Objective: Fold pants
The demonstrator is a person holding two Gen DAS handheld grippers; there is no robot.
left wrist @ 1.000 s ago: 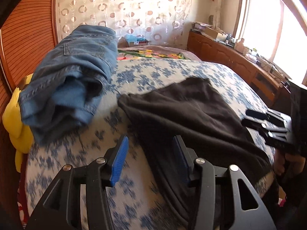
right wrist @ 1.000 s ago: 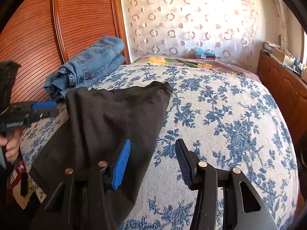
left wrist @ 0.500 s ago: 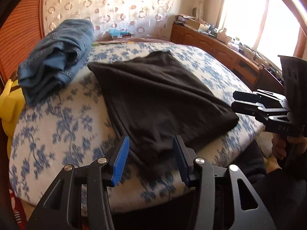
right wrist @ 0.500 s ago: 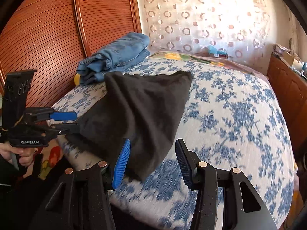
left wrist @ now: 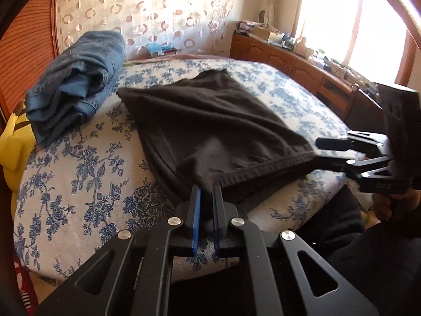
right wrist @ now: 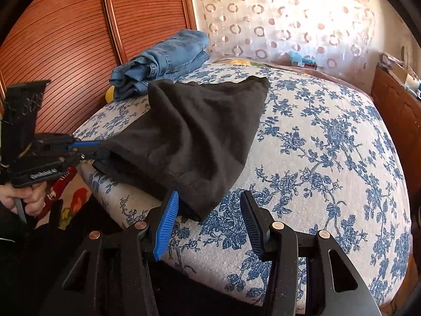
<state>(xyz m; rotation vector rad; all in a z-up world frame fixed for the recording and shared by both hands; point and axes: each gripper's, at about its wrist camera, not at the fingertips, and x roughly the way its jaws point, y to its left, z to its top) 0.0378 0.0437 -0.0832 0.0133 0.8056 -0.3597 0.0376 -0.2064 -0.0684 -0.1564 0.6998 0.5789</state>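
Pants grabbed on the left, right side not yet

Left gripper (left wrist: 206,200) was wide open half a second ago; now it's clamped on the hem of the black pants (left wrist: 210,121) at the near edge of the bed (left wrist: 79,158). Right gripper (right wrist: 208,218) has its jaws spread at the other near corner, fabric just inside them. Pants lie flat mid-bed, beside the folded jeans (left wrist: 76,79). Looks like the right needs to pinch before any fold can start.
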